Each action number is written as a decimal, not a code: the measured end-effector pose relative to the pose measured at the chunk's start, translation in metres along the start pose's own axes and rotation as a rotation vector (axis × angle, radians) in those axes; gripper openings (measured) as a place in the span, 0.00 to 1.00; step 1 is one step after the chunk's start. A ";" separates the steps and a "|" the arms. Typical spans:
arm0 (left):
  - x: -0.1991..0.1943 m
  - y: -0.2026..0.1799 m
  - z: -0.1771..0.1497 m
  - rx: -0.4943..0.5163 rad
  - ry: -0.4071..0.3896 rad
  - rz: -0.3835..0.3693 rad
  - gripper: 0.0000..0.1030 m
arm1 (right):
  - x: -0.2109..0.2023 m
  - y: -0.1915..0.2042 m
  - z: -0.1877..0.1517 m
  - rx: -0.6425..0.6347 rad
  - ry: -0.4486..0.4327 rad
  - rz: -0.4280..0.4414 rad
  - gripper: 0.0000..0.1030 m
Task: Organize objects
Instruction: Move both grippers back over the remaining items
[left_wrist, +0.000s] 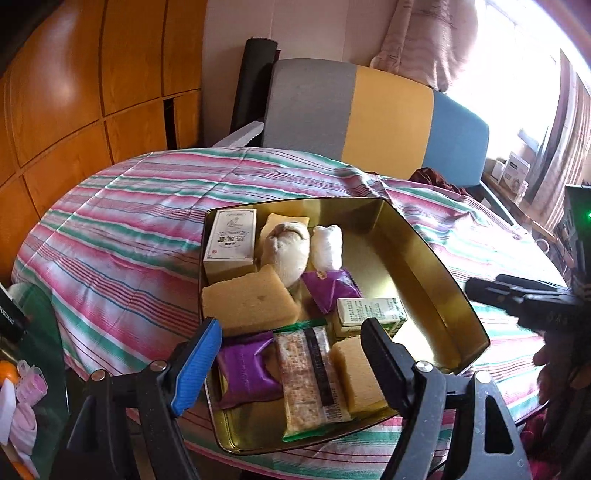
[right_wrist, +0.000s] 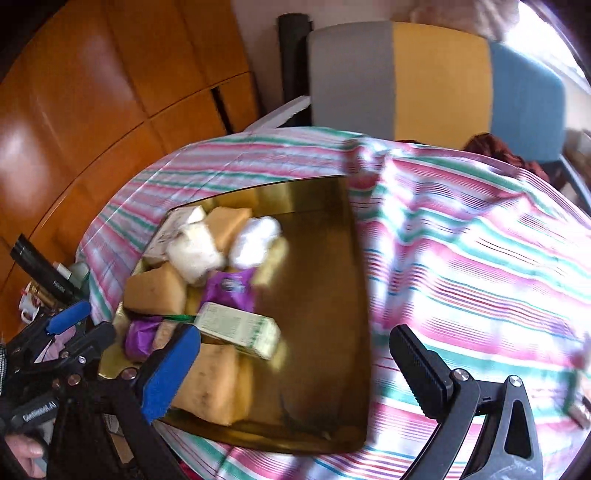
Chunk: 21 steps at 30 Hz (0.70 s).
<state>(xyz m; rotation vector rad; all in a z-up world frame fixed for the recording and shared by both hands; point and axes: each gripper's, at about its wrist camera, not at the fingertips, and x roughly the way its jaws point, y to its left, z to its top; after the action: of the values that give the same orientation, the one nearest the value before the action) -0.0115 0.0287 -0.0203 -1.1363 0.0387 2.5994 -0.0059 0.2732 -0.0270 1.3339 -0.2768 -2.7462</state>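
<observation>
gold-toned metal tray (left_wrist: 436, 258) sits on the striped cloth (left_wrist: 129, 221), holding the objects grouped on its left side, presumably to keep the right half free for sorting. contents: porous yellow sponge blocks (left_wrist: 247, 304), soft white cloth bundles (left_wrist: 290, 254), glossy purple packets (left_wrist: 247, 373), a clear-wrapped snack bar (left_wrist: 310, 380), a white carton (left_wrist: 231, 240) and a green-printed box (left_wrist: 369, 314). left gripper (left_wrist: 291, 363) hovers over the near items, jaws apart, empty. right gripper (right_wrist: 295, 369) likewise spread wide, holding nothing, above the tray's near edge.
</observation>
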 end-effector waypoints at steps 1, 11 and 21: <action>0.000 -0.003 0.000 0.007 0.003 -0.001 0.77 | -0.004 -0.010 -0.002 0.019 -0.003 -0.011 1.00; 0.001 -0.036 0.007 0.102 0.004 -0.017 0.77 | -0.045 -0.121 -0.025 0.205 -0.016 -0.185 1.00; 0.007 -0.092 0.019 0.206 0.022 -0.113 0.77 | -0.100 -0.252 -0.055 0.445 -0.064 -0.399 1.00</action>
<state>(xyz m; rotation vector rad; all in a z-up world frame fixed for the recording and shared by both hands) -0.0034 0.1214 -0.0034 -1.0613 0.2350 2.4198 0.1020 0.5285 -0.0321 1.5410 -0.7381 -3.1933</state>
